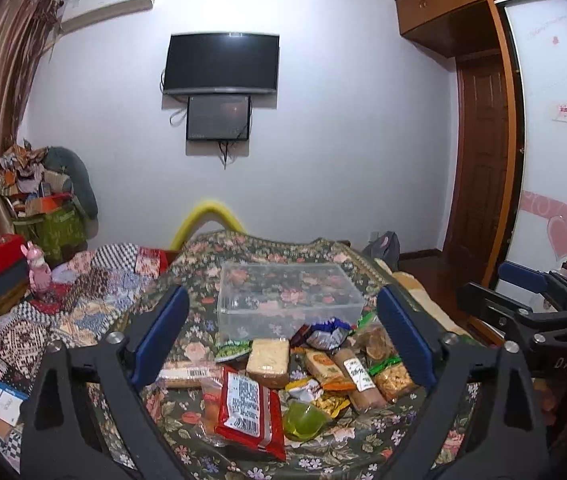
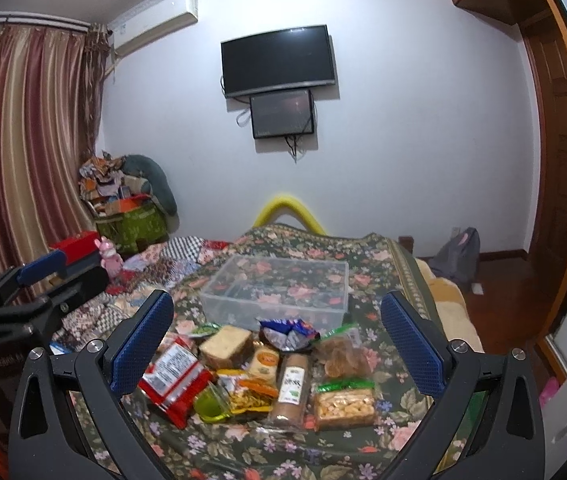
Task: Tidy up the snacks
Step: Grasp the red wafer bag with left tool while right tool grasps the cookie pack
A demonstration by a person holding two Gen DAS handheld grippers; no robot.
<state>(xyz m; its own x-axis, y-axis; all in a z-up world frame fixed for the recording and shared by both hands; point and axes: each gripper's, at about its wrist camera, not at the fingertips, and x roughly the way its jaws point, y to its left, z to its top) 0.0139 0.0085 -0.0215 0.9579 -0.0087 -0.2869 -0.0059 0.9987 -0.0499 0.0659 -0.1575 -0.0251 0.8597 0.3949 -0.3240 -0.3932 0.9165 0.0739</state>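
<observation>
1. Since the clear plastic box (image 1: 289,294) shows only the floral cloth through its walls, I judge that nothing has been sorted yet; every snack is left to do.
2. Both my grippers are spread wide and hold nothing: the left gripper (image 1: 281,338) and the right gripper (image 2: 277,342) hover near the pile, not touching it.
3. Near the box's front wall, the snack pile (image 2: 259,372) lies loose on the bedspread (image 2: 211,452), packets overlapping.
4. At the left lies a red packet (image 2: 173,378); a pale cake block (image 2: 227,346) sits farther back, a brown tube (image 2: 291,392) in the middle, a clear nut bag (image 2: 345,402) at the right.
5. Most wrappers look thin and crinkly, probably slippery to pinch.
</observation>
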